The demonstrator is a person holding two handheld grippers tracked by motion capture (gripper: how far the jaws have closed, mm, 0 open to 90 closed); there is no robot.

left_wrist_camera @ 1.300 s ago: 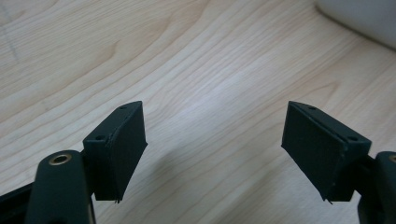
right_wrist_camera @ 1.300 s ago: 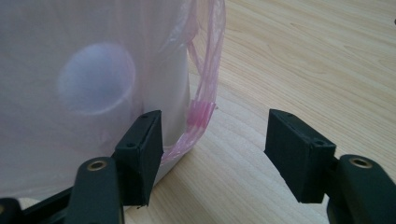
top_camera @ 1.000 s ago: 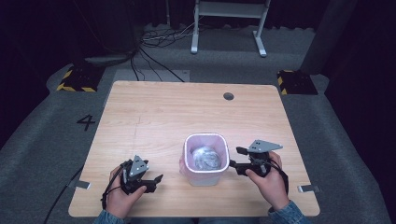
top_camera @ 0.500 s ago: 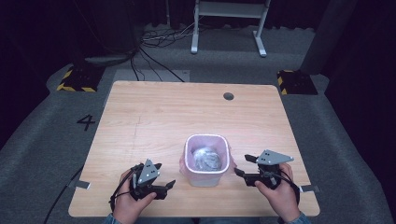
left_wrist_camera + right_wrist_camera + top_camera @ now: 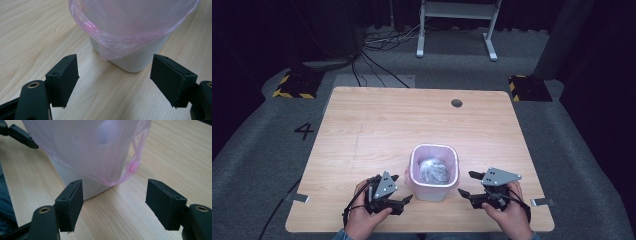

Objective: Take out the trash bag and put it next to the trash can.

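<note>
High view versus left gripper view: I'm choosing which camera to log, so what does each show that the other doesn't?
High view alone: the crumpled clear plastic inside the bin, the right gripper, both hands, and the small round hole in the tabletop.

Left gripper view alone: the bin's white plastic base standing on the wood, with the bag's hem hanging loose above it.

Both: the small white bin lined with a pink plastic bag, the light wooden table, and the left gripper, jaws open and apart from the bin.

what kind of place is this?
Likely a lab recording station: a bare wooden table on grey carpet, a floor number "4", hazard-striped blocks and loose cables against dark surroundings.
</note>
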